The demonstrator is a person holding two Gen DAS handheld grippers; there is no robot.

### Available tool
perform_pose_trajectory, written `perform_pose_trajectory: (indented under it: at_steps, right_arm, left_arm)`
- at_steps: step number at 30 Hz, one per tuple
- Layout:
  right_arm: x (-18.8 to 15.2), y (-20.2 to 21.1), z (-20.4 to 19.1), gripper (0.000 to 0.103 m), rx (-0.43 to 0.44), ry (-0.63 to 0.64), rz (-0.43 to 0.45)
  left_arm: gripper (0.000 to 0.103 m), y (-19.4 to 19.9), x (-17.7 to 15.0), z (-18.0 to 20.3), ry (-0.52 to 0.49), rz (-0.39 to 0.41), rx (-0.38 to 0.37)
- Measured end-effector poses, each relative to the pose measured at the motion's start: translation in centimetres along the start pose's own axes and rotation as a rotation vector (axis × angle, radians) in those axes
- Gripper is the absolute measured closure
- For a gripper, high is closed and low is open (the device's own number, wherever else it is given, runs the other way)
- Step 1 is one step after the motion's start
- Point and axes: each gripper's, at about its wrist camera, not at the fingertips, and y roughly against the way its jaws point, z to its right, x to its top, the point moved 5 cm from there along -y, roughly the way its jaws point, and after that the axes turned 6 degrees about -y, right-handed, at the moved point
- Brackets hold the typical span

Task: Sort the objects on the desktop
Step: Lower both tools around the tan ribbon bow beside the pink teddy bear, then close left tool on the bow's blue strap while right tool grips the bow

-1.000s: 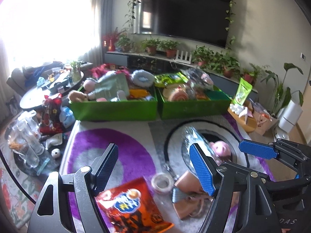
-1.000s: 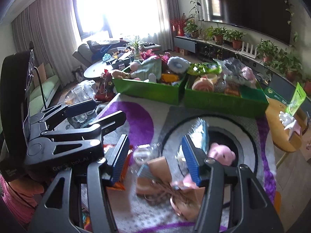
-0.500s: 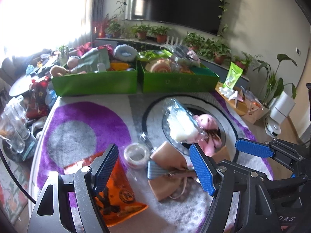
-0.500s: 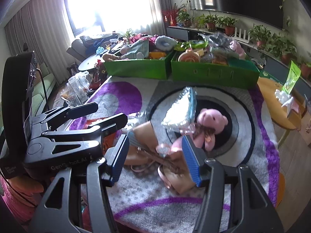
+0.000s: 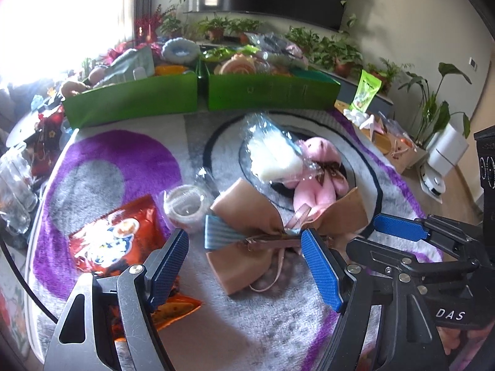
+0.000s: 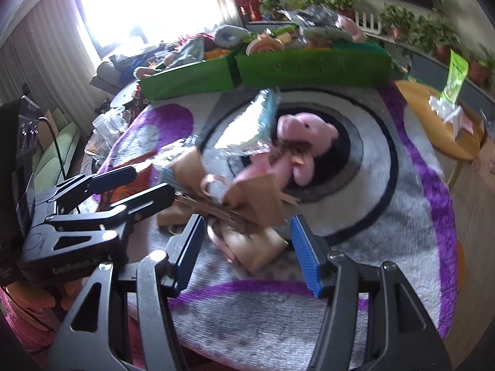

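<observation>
Claws [image 5: 244, 253] lower than before, bow [image 5: 247, 241] nearer, unheld.

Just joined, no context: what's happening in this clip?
A person is sorting clutter on a rug-covered table with two handheld grippers. Both the left gripper and right gripper are open and empty, angled down over the tan bow. A pink plush pig, tape roll and orange snack bag lie loose; the green bins behind are already full.
</observation>
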Motion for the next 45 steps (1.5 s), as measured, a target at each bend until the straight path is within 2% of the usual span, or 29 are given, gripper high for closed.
perform_pose_trajectory:
  at_steps: [14,31,34,42,43,45]
  right_arm:
    - [-0.6,-2.0,2.3,0.045,0.019,-0.074,-0.054]
    - [-0.5,-2.7,1.6,0.044,0.077,-0.087,-0.031]
    - [-0.3,-2.9,1.5,0.046,0.082,-0.087,-0.029]
    - [-0.1,-3.4,0.8,0.052,0.083,-0.072,-0.016]
    - [-0.1,-3.4,0.8,0.053,0.083,-0.072,-0.013]
    - [-0.1,-3.5,0.8,0.056,0.075,-0.07,-0.005]
  left_arm:
    - [0.027,-1.9,-0.7,0.4,-0.009,-0.041,0.004]
    - [0.027,-3.2,-1.3,0.2,0.013,-0.051,-0.045]
    - [0.032,-3.1,-1.3,0.2,0.01,-0.043,-0.06]
    - [0.057,-2.8,-1.2,0.7,-0.032,-0.024,-0.13]
    - [0.059,-2.9,-1.2,0.9,-0.036,-0.031,-0.153]
    - [0.059,-3.1,-1.2,1.1,-0.044,-0.037,-0.149]
